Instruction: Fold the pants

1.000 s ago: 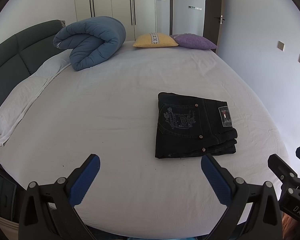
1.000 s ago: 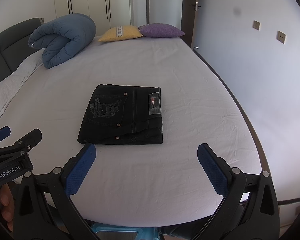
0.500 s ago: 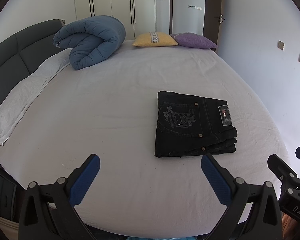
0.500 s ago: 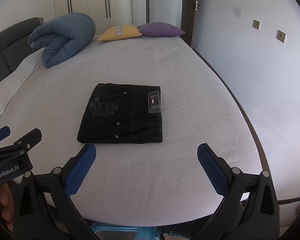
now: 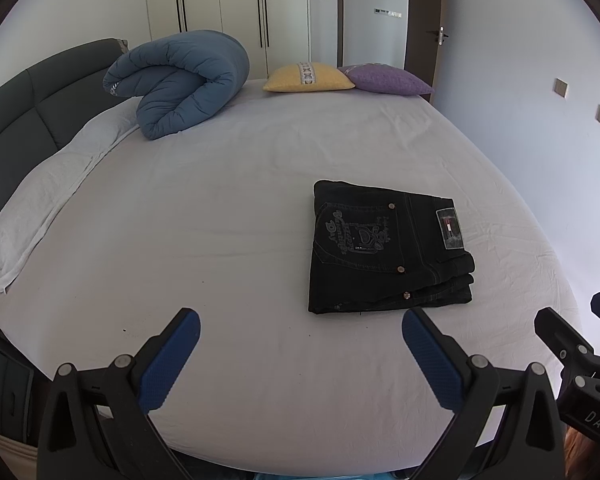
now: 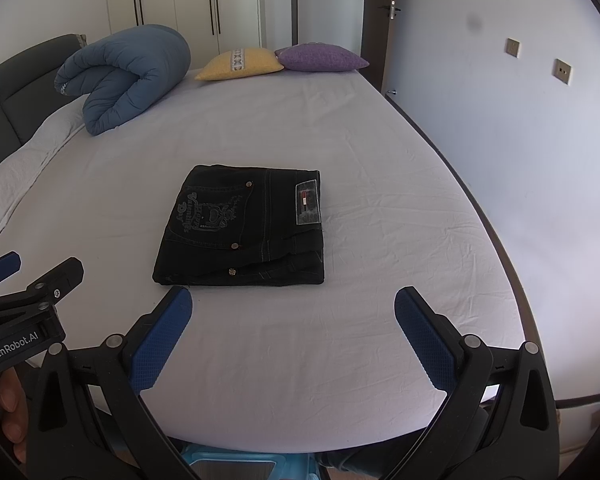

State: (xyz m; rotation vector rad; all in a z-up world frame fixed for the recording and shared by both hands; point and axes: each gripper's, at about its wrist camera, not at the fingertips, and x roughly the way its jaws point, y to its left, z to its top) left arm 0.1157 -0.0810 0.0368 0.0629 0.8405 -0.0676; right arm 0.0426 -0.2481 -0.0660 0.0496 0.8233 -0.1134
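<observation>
Black jeans [image 5: 384, 246] [image 6: 246, 228] lie folded into a compact rectangle on the white bed sheet, embroidered back pocket and waist label facing up. My left gripper [image 5: 300, 354] hovers open above the near edge of the bed, its blue pads wide apart, the pants just beyond its right finger. Nothing sits between the wide-spread pads of my right gripper [image 6: 292, 338], which is open and held short of the pants' near edge. Each gripper also shows at the side of the other's view.
A rolled blue duvet [image 5: 180, 80] lies at the far left by the grey headboard [image 5: 24, 116]. Yellow [image 5: 308, 77] and purple [image 5: 386, 80] cushions sit at the far edge. A wall [image 6: 540, 160] runs along the bed's right side. A hand [image 6: 4, 412] holds the left gripper.
Both grippers stay open and nearly still; the views shift only slightly, and the folded pants have not moved.
</observation>
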